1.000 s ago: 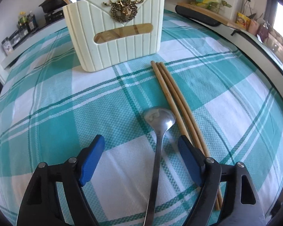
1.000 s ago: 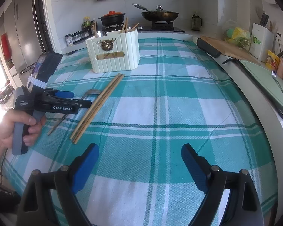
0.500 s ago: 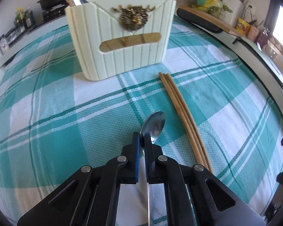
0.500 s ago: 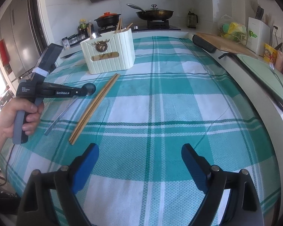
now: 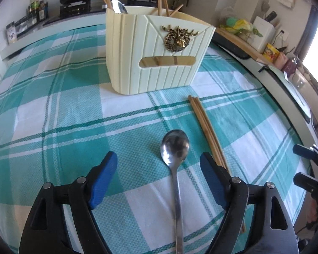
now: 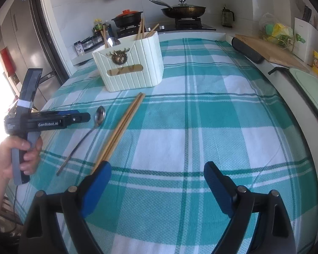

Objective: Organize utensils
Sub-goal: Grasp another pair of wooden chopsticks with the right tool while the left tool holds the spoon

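A metal spoon (image 5: 175,148) lies on the green checked tablecloth, its handle running back between the fingers of my left gripper (image 5: 159,169), which is open and empty. The spoon (image 6: 99,114) and the left gripper (image 6: 78,117) also show in the right wrist view. Several wooden chopsticks (image 5: 205,127) lie just right of the spoon; they also show in the right wrist view (image 6: 120,127). A cream utensil holder (image 5: 159,53) with a brass deer emblem stands behind, holding a spoon and chopsticks; it also shows in the right wrist view (image 6: 131,67). My right gripper (image 6: 156,182) is open and empty over the cloth.
The table's right edge (image 6: 296,97) borders a counter with a cutting board (image 6: 271,48) and a black roll (image 6: 247,49). A stove with a pan (image 6: 183,10) and a pot (image 6: 127,19) is behind the table. A fridge (image 6: 21,42) stands at the left.
My left gripper, shut on the spoon's neck half a second ago, has opened; the spoon lies on the cloth. The view has shifted closer to the holder. The right gripper stayed open.
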The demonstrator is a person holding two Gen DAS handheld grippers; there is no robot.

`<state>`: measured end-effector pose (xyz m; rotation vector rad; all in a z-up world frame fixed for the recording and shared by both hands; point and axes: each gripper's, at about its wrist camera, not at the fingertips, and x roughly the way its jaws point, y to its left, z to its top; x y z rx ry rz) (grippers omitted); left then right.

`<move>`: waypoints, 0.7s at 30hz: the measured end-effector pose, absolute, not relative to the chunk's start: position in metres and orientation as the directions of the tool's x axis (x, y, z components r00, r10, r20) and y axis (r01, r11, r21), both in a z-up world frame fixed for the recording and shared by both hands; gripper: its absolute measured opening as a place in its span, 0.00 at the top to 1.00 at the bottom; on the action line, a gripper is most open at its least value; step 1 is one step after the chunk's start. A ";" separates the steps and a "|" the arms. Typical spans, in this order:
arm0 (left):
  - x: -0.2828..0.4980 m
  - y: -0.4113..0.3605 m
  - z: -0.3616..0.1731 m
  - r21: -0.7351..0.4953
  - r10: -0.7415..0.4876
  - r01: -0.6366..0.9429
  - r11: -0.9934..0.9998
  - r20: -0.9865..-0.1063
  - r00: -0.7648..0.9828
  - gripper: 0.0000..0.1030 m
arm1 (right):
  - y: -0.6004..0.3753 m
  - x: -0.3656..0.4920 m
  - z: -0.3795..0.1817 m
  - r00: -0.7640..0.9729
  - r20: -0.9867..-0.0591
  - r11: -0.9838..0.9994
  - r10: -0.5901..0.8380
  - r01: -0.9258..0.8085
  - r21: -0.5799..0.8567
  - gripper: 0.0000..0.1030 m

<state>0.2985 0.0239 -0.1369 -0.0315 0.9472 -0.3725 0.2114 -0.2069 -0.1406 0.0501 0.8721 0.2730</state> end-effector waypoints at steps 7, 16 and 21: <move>0.311 -0.017 -0.154 -0.042 -0.219 0.339 0.940 -0.836 0.504 0.55 | -0.194 0.238 -0.146 0.602 -0.761 0.964 0.243 -0.239 0.118 0.12; 0.306 -0.004 -0.153 -0.045 -0.214 0.312 0.949 -0.818 0.534 0.65 | -0.184 0.327 -0.180 0.440 -0.773 0.889 0.457 -0.183 0.421 0.68; 0.297 0.014 -0.151 -0.045 -0.196 0.277 0.960 -0.813 0.549 0.65 | -0.152 0.344 -0.199 0.380 -0.826 0.909 0.416 -0.176 0.377 0.86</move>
